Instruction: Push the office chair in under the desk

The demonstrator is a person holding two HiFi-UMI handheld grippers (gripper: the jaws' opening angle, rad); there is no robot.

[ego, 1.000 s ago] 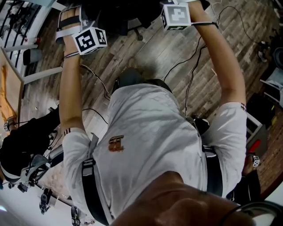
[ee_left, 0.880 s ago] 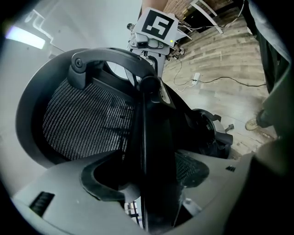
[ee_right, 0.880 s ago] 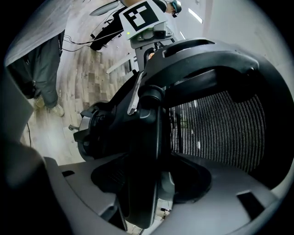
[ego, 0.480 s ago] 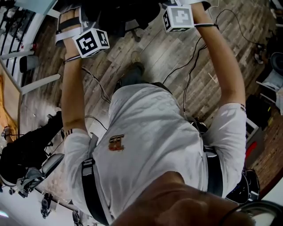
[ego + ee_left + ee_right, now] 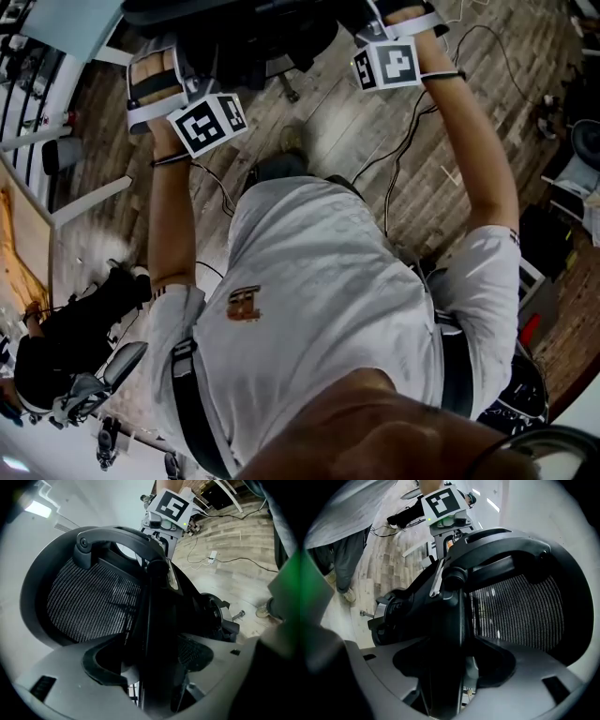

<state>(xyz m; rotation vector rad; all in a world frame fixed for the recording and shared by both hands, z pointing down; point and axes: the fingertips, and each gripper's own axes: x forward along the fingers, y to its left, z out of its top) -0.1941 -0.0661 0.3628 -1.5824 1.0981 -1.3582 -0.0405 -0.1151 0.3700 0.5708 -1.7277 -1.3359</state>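
Arms (image 5: 173, 220) outstretched, both grippers (image 5: 154, 677) (image 5: 443, 677) on office chair (image 5: 93, 597)

You can read no word or number here. The orange emblem (image 5: 244, 305) on your shirt (image 5: 328, 272) is too blurred to read. The left marker cube (image 5: 208, 123) and right marker cube (image 5: 392, 66) show only black-and-white square patterns.

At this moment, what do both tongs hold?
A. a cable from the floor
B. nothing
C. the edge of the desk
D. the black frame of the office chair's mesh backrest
D: in each gripper view the black backrest frame runs between the jaws, with the left tongs and the right tongs closed on it.
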